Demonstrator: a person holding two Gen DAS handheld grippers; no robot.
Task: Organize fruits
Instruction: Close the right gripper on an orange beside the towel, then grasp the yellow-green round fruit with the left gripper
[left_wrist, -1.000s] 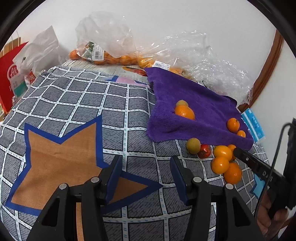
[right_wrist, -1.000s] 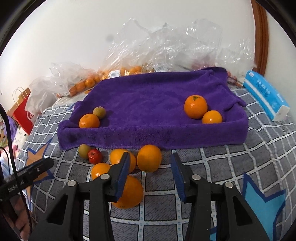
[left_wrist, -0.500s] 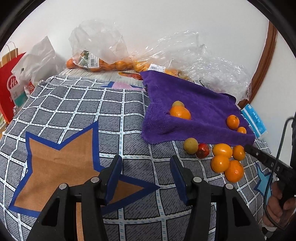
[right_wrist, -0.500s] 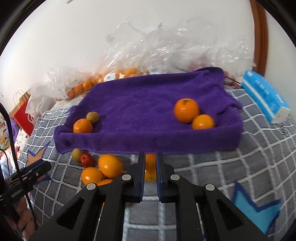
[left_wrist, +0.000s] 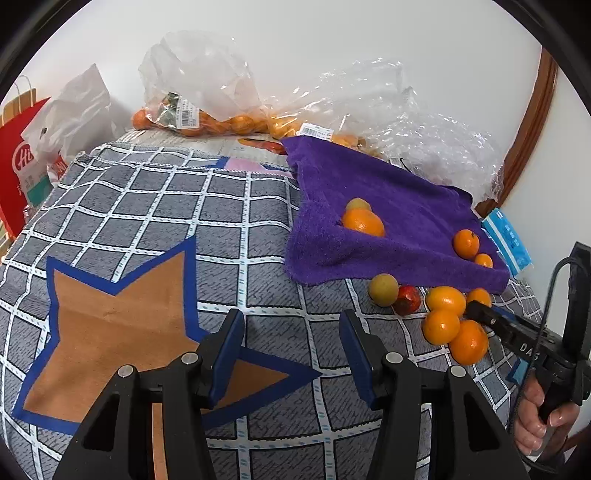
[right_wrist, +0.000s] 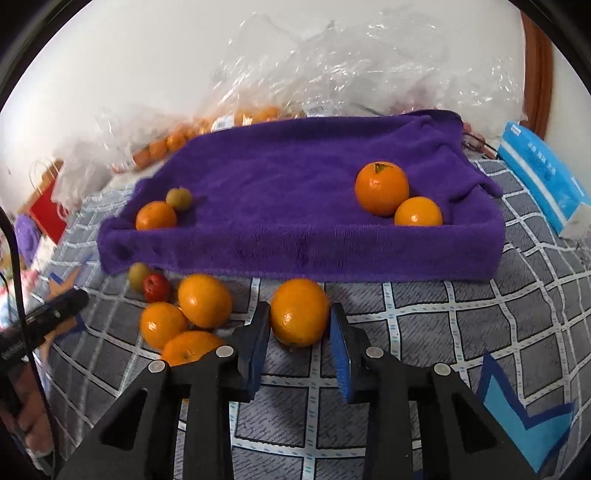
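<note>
We saw the right gripper (right_wrist: 300, 314) clenched on an orange (right_wrist: 299, 312), a pad against each side. Its jaws had just spread slightly, and the fruit sat on the checked cloth (right_wrist: 443, 314) just in front of the purple towel (right_wrist: 295, 184). Three more oranges (right_wrist: 205, 301), a small red fruit (right_wrist: 157, 288) and a yellow-green one (right_wrist: 138, 275) lay clustered to its left. The left gripper (left_wrist: 291, 321) hung released above the cloth, nothing between its jaws.
</note>
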